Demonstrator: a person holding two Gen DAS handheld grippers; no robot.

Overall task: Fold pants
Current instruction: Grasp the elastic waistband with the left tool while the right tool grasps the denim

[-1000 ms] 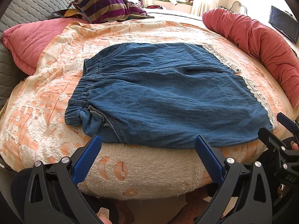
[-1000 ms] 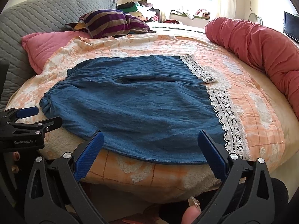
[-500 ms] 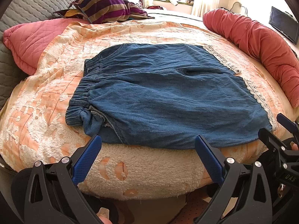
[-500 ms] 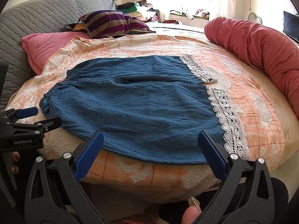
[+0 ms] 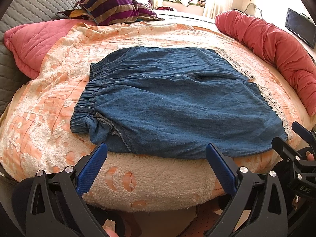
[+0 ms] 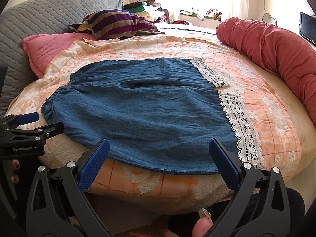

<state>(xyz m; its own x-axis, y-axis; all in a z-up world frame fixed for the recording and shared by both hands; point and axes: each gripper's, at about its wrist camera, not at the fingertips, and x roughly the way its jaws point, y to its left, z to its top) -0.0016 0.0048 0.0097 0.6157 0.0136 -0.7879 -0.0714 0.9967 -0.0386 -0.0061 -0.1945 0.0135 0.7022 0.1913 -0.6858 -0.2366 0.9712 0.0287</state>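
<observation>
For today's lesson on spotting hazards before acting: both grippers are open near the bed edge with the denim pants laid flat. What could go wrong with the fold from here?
1. The pants reach the bed's rounded front edge; a tug might slide them off.
2. The bunched waistband corner could fold in lumpy.
3. The left gripper and right gripper may pinch the fleecy blanket along with the denim, and the lace hem could snag.

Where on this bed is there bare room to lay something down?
Bare peach quilt lies between the blue denim pants and the striped pillow, and between their lace hem and the red bolster. The middle is taken.
</observation>
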